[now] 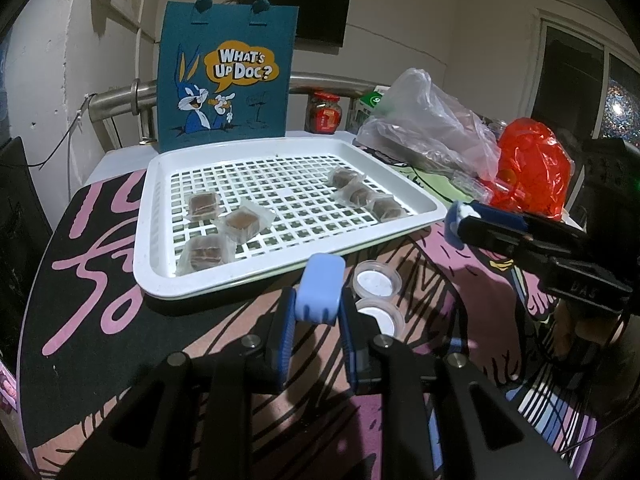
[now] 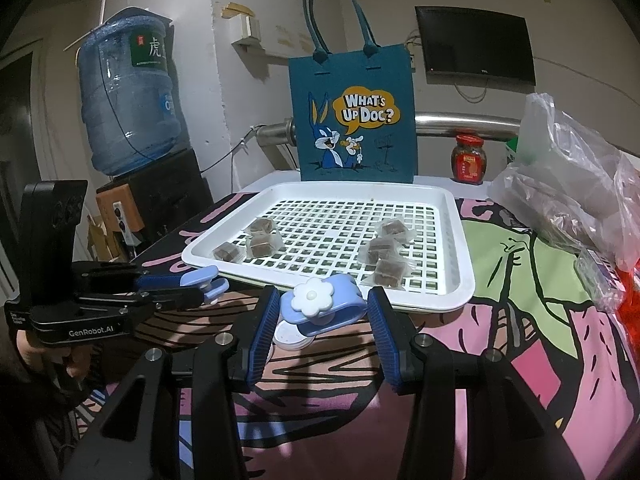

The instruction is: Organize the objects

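colorful tablecloth (image 2: 520, 320) w/ white tray (image 2: 460, 280); left gripper (image 1: 320, 300) and right gripper (image 2: 320, 308) each closed on a blue clip (image 1: 320, 292).

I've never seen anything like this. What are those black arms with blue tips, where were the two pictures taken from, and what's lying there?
There is no robot here. A person holds a hand tool with a two-finger claw in each hand, and a wide-angle camera on each tool looks along its fingers. One picture comes from the left tool and one from the right.

The left claw grips a plain blue clip. The right claw grips a flower clip.

On the patterned cloth sits a white tray with six wrapped brown sweets. Two small round cups lie beside it. A cartoon bag stands behind the tray.
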`<state>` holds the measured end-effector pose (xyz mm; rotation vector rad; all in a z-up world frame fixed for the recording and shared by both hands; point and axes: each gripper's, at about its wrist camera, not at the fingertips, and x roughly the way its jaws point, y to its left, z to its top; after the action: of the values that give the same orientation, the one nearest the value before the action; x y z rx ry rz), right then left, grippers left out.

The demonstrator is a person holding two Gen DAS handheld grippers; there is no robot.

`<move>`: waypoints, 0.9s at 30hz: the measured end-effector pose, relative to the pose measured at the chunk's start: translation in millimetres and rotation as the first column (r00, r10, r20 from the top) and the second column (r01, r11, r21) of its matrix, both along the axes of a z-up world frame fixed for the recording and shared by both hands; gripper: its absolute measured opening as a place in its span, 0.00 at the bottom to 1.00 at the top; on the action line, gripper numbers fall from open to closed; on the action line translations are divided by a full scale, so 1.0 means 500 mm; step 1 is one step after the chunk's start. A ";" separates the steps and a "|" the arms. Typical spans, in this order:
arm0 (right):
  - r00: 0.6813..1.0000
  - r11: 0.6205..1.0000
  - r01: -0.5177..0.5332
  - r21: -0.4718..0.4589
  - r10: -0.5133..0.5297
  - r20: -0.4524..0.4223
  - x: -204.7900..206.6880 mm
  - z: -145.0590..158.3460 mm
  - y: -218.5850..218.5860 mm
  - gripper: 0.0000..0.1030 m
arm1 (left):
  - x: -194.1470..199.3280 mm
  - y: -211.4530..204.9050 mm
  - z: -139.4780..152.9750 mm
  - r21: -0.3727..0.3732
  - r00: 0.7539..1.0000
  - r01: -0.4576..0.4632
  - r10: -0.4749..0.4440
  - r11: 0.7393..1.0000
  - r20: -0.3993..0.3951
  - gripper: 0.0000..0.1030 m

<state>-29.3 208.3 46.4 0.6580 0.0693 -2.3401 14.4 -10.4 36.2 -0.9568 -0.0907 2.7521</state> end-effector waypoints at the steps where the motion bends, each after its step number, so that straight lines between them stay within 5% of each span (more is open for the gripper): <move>1: 1.000 1.000 0.001 -0.002 -0.001 0.005 -0.003 -0.001 0.001 0.44 | -0.001 0.001 -0.001 -0.001 1.000 0.002 -0.002 1.000 0.006 0.20; 8: 0.996 0.999 0.005 -0.038 -0.001 0.084 -0.036 -0.001 0.016 0.44 | -0.009 -0.018 0.007 0.035 1.000 0.003 -0.004 0.999 0.031 0.20; 16: 0.998 0.986 0.022 -0.164 -0.012 0.062 -0.092 0.098 0.057 0.44 | -0.047 -0.078 0.084 -0.008 0.996 -0.073 0.073 0.997 -0.049 0.20; 27: 0.990 0.993 0.058 -0.104 -0.044 0.134 -0.214 0.074 0.012 0.44 | -0.139 -0.109 0.050 -0.043 0.989 -0.150 0.150 0.988 -0.014 0.20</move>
<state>-136.4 214.5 83.6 0.7662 -0.1337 -2.3242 -55.2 -64.7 61.3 -0.9842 -0.1057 2.9076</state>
